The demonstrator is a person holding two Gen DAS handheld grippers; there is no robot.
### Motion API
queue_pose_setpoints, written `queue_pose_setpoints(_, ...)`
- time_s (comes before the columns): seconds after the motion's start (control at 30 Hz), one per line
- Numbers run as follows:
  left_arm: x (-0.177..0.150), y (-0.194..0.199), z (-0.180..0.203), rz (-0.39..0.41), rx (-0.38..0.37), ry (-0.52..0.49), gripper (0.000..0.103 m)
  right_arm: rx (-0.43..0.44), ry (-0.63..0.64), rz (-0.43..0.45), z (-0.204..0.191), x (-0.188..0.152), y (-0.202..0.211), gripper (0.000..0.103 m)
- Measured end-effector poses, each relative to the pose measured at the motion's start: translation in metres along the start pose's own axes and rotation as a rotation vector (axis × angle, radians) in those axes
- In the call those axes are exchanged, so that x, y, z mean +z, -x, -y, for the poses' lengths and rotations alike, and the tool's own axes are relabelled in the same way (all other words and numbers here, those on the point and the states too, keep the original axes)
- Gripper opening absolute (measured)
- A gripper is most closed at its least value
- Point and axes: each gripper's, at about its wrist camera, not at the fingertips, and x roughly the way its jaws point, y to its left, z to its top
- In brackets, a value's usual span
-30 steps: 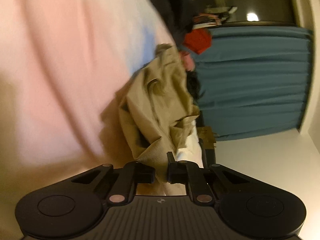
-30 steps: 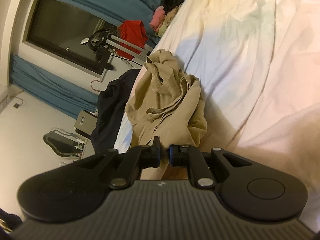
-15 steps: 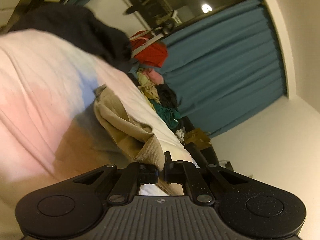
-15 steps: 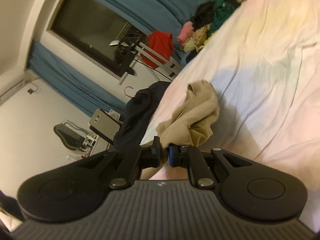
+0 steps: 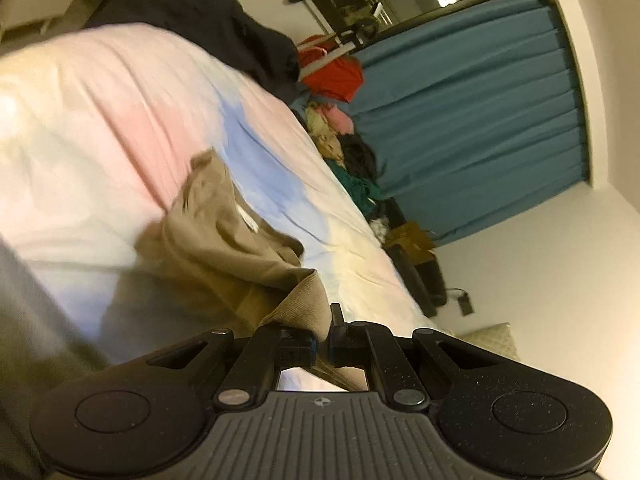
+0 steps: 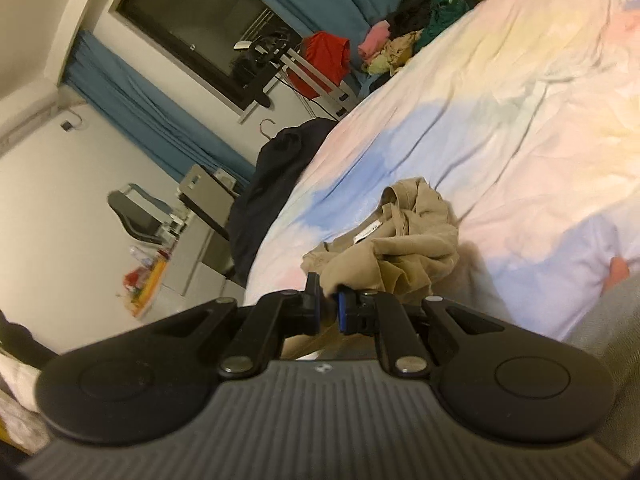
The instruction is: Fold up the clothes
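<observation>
Both hand-held grippers [image 5: 322, 342] [image 6: 328, 307] clamped on tan garment [image 5: 224, 248] edges, bedsheet [image 6: 500, 128] beneath

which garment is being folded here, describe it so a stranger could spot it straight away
Start at the bed with the pastel sheet of pink, blue and yellow patches. The tan garment is bunched on it, pinched by the left gripper and right gripper. It alone lies on the sheet; the colourful clothes pile sits at the far edge.

I saw a khaki-tan garment [image 5: 224, 236] lying on my bedsheet [image 5: 120, 128], which was blotched pastel pink, blue and pale yellow. Beyond it lay a navy-black garment [image 5: 224, 28], a red cloth [image 6: 326, 56] and plain teal curtains [image 5: 480, 112]. Both tools were black, the right tool [image 6: 328, 306] blue-padded.
</observation>
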Motion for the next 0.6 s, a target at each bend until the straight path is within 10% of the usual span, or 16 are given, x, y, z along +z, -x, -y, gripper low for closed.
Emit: queue_pose_setpoints(0.6,0.113,-0.227,-0.027,0.011,0.313,-0.149,0.006,-0.176,-0.002,0.023,0.046,0.058,-0.236,0.012)
